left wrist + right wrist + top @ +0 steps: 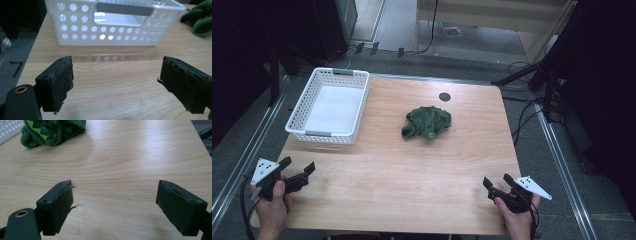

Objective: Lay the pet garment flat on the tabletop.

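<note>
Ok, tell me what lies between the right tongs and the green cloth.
Nothing: bare wood runs from the right tongs to the green cloth, as the right gripper view shows.

The desk [412, 175] lies bare across its whole near half, so either gripper could sweep from the near left corner to the near right corner unhindered. 2 things stand in the far half. A white basket [329, 106] takes up the far left corner, its perforated wall [105, 32] rising straight ahead of the left gripper [298, 171]. A crumpled green cloth [428, 122] sits near the middle, slightly toward the far edge. Between the basket and the cloth runs an open lane of wood. The far right corner and the right edge are open too, with bare wood ahead of the right gripper [498, 181].
</note>
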